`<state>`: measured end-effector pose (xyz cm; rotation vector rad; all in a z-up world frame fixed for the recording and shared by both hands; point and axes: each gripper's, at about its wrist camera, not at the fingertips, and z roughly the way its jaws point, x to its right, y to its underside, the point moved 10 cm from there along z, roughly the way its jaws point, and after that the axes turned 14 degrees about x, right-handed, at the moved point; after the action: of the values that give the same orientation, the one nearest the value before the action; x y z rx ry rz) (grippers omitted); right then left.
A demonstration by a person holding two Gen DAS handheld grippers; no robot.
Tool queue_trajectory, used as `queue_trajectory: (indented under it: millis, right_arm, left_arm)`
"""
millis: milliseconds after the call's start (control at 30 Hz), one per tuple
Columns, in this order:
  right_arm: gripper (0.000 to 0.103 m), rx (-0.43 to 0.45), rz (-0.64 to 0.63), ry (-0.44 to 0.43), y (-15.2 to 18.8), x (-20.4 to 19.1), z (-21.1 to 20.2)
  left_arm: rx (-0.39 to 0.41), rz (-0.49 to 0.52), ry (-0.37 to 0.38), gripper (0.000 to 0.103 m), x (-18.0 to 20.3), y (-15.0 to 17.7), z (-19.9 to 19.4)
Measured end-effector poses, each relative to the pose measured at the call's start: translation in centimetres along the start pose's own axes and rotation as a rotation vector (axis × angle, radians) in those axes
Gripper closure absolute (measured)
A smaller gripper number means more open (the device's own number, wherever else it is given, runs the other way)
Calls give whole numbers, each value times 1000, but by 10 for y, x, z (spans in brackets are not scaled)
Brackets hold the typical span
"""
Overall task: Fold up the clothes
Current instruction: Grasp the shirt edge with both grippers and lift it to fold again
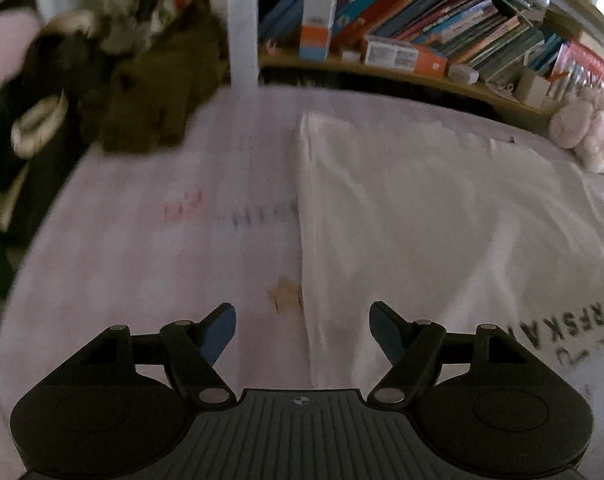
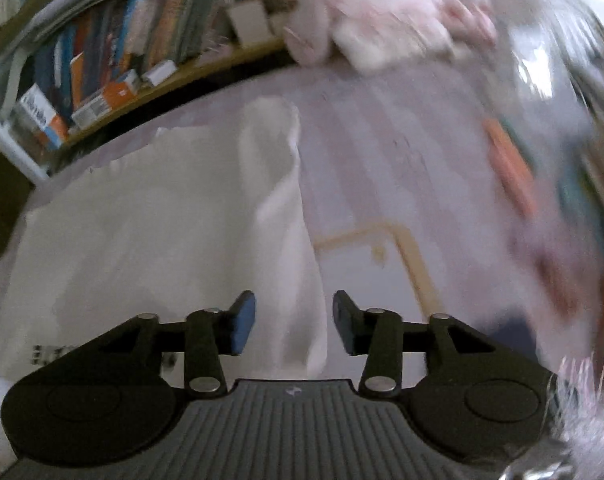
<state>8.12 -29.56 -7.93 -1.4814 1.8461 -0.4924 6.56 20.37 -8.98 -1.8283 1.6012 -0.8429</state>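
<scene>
One white garment [image 1: 441,216] lies spread flat on a pale pink bed sheet [image 1: 174,208], its long left edge running straight away from the left wrist camera and its near right corner bearing dark printed letters [image 1: 573,332], only partly legible. In the left wrist view the left gripper [image 1: 302,330] hovers over this left edge near the hem, jaws spread wide with nothing between the blue pads [image 1: 222,332] — one finger over the bare sheet, the other over the cloth; whether the tips touch the fabric cannot be told. In the right wrist view the same garment [image 2: 162,232] fills the left half of the frame, and a narrower folded strip of it, possibly a sleeve, runs along its right border toward the camera. The right gripper [image 2: 294,320] sits above the near end of that strip, jaws likewise parted and holding nothing, the strip showing in the gap between them. A faint brownish mark [image 1: 286,294] lies on the sheet just beside the garment's left edge; a tan printed outline [image 2: 385,240] lies on the sheet to the right of the strip. Beyond the bed stands a low wooden shelf [image 1: 401,72] packed with leaning books [image 1: 441,20] and small boxes. A pink plush toy [image 1: 581,128] rests at the far right corner of the bed, and dark and olive clothing [image 1: 150,100] is heaped at the far left. Much of the right wrist view — especially its right side — is motion-blurred.
</scene>
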Motion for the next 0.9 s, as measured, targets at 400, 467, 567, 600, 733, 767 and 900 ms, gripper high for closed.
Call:
queue_trajectory:
  millis: [400, 467, 567, 600, 733, 767, 900]
  right_arm:
    - [62, -16, 648, 55, 52, 25, -11]
    - [62, -6, 739, 42, 54, 26, -10]
    - [63, -3, 834, 12, 55, 23, -4]
    - [63, -2, 858, 3, 54, 22, -1]
    - [81, -8, 898, 13, 50, 21, 11]
    - [94, -16, 890, 21, 49, 21, 15]
    - [98, 79, 762, -81, 14, 10, -11]
  left_arm:
    - [-78, -677, 57, 30, -31, 45, -18]
    - [-89, -862, 69, 30, -33, 56, -20]
    - [-58, -1058, 73, 32, -33, 64, -18]
    - [-43, -1107, 63, 32, -33, 64, -15]
    - [7, -1237, -4, 85, -37, 65, -1]
    - [-13, -1249, -24, 96, -38, 67, 5]
    - [92, -1107, -9, 97, -31, 39, -24]
